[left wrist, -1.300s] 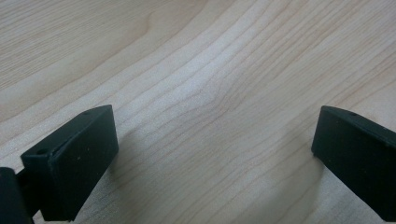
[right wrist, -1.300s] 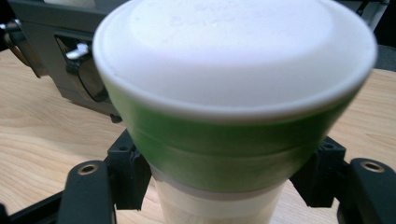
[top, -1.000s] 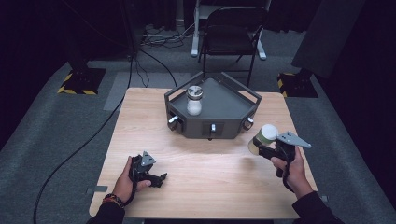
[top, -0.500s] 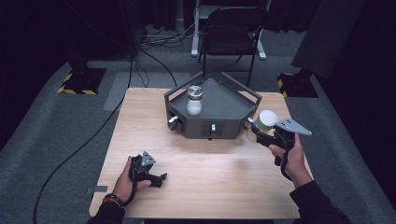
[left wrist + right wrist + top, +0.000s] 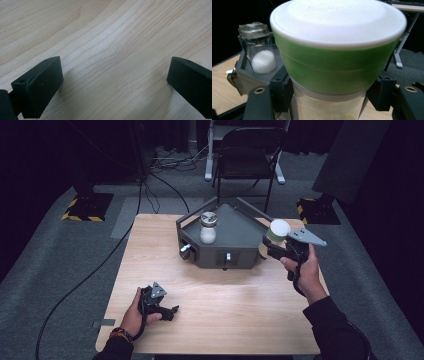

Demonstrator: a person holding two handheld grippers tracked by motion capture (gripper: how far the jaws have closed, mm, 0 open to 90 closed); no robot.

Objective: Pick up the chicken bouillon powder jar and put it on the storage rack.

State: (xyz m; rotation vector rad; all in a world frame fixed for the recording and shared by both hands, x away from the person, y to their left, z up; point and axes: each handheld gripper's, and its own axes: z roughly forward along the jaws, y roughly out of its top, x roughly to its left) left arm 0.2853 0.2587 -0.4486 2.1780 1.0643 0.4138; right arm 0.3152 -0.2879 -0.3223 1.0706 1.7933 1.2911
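Observation:
My right gripper is shut on a green container with a white lid, held in the air at the right edge of a dark grey tray. The right gripper view has that container close up, clamped between the two black jaws. A glass jar with white contents stands upright in the tray's left part, and it appears again, the glass jar, to the left behind the container. My left gripper rests low over the wooden table near the front left, open, with bare wood between its fingers.
The tray has knobs on its front wall. A folding chair stands beyond the table's far edge. Cables run over the grey floor at the left. Yellow-black stand bases sit at both back sides.
My right gripper has carried the green container up and away from the table's right side toward the tray's right edge. The left gripper has stayed put.

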